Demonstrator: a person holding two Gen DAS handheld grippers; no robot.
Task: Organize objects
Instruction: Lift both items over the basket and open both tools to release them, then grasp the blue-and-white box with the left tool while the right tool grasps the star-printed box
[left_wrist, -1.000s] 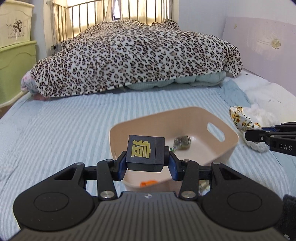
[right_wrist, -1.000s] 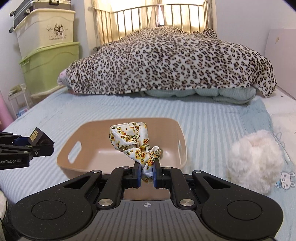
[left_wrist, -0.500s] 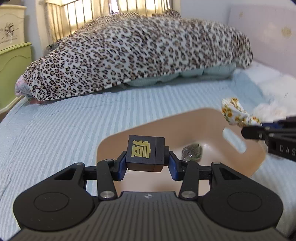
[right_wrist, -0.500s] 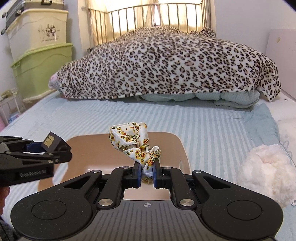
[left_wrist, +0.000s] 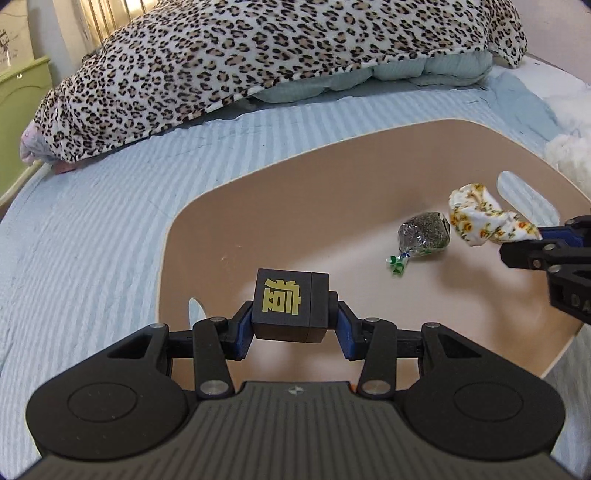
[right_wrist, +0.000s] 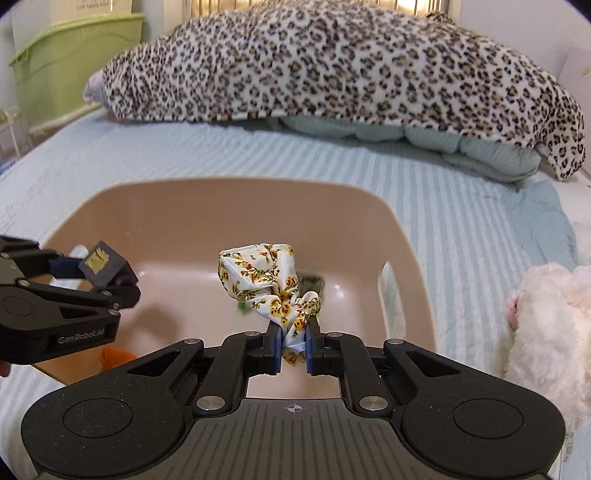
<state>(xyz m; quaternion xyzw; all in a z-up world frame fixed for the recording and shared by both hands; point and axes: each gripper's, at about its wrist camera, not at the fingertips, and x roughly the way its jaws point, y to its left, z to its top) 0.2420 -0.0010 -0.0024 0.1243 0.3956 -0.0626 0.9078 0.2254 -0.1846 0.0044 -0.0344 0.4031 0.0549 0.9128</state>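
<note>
A black cube with a gold Chinese character facing the camera sits clamped in the left gripper, over the tan basin. The right gripper pinches a floral scrunchie, bunched upward above the basin. Ahead lies a wrapped dark candy. "GenRobot.AI" marks the left gripper's side.

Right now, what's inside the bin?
On the bin floor: a dark packet and an orange scrap. Floor under the cube and scrunchie is covered.
</note>
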